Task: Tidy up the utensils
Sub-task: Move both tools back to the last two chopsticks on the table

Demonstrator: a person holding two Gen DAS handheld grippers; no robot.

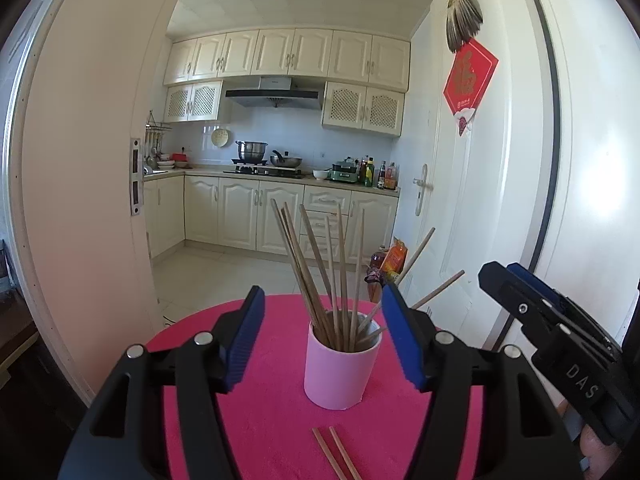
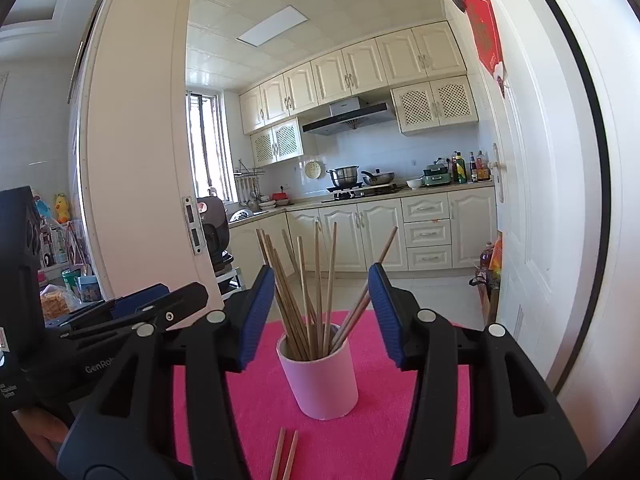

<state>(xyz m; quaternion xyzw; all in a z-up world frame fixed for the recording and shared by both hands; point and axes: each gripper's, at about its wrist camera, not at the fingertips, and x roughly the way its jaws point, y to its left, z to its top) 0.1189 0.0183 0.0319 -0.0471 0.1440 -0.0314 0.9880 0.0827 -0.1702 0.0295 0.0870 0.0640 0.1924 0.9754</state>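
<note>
The left tongs (image 1: pixel 322 336), black with ribbed blue pads, stand wide apart and hold nothing; their fingers flank the pale pink cylindrical cup (image 1: pixel 340 364) without touching it. The right tongs (image 2: pixel 320 316), of the same make, are spread just as wide and are likewise empty, with the same cup (image 2: pixel 320 376) framed between their pads but clear of both. The cup stands upright near the middle of the round table covered in bright pink cloth (image 1: pixel 272 408), and it carries a bundle of thin brown wooden chopsticks (image 1: pixel 320 276) that fan upward and outward, several leaning toward the table's right edge. Two more loose wooden chopsticks (image 1: pixel 336 456) lie flat on the cloth between the cup and the table's near edge, side by side and slightly splayed, apart from the cup; the right wrist view shows the same pair (image 2: pixel 285 456) below the cup. In the left wrist view the right tongs (image 1: pixel 532 300) appear off to the right, beyond the table's right edge. In the right wrist view the left tongs (image 2: pixel 140 308) show at the left, near the table's left edge.
</note>
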